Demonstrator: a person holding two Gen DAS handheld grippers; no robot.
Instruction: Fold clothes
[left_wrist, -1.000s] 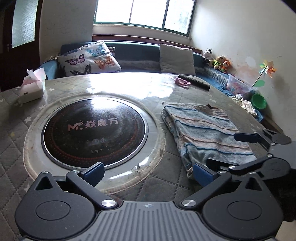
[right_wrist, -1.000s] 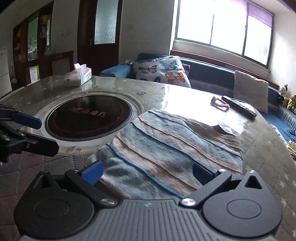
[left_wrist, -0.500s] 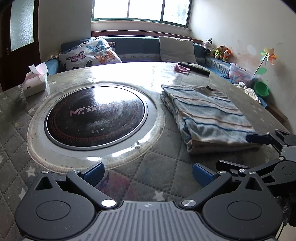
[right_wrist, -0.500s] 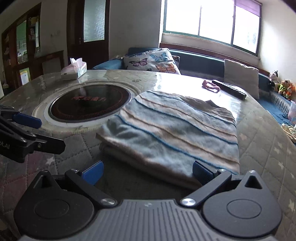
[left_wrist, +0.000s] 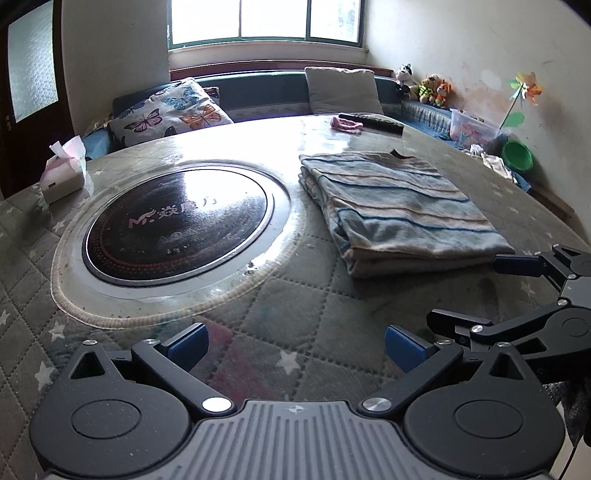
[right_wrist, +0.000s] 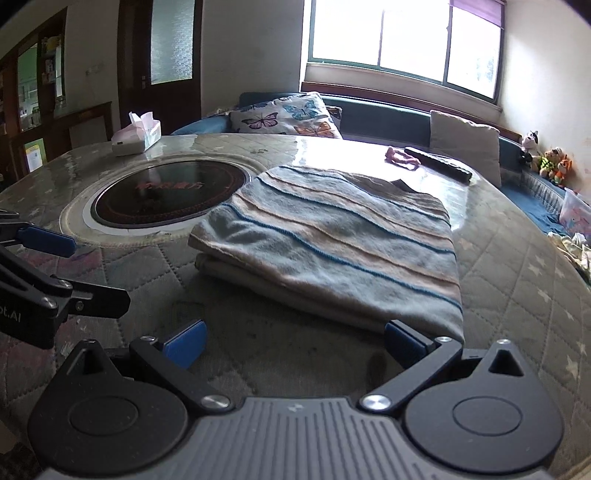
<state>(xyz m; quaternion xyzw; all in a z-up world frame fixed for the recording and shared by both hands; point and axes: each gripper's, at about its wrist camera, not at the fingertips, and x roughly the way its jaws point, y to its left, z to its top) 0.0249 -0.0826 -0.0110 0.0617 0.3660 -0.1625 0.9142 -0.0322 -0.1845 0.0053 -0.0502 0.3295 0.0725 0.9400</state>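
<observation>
Garment: we see a striped cloth (left_wrist: 399, 206), pale blue with tan and dark blue lines, folded into a flat rectangle of several layers and lying on the table (left_wrist: 303, 295), just right of the round cooktop.
Left tongs: our left tongs (left_wrist: 295, 341) stand wide apart with nothing between the blue pads; they hover over the bare quilted cover, near the table's front edge and apart from the cloth.
Right tongs: our right tongs (right_wrist: 293, 341) are also spread wide and hold nothing; the right pad (right_wrist: 400, 338) sits just at the near corner of the folded cloth, though we cannot tell whether it touches.
Each seen from the other: in the left wrist view the right tongs (left_wrist: 476, 291) show at the right edge, just beyond the cloth's near corner; in the right wrist view the left tongs (right_wrist: 85, 267) show at the left edge, well clear of the cloth.
Table: a large round top under a grey quilted cover with stars and a clear sheet that glares under the window.
Cooktop: a black round plate (left_wrist: 177, 221) with red lettering, set into the table's middle.
Tissue box: a white box (left_wrist: 62, 177) with a pink tissue standing up, at the far left.
Far side: a dark remote (right_wrist: 437, 162) and a small pink item (right_wrist: 400, 157) lie beside each other beyond the cloth.
Bench: a butterfly cushion (right_wrist: 284, 116) rests under the window.
</observation>
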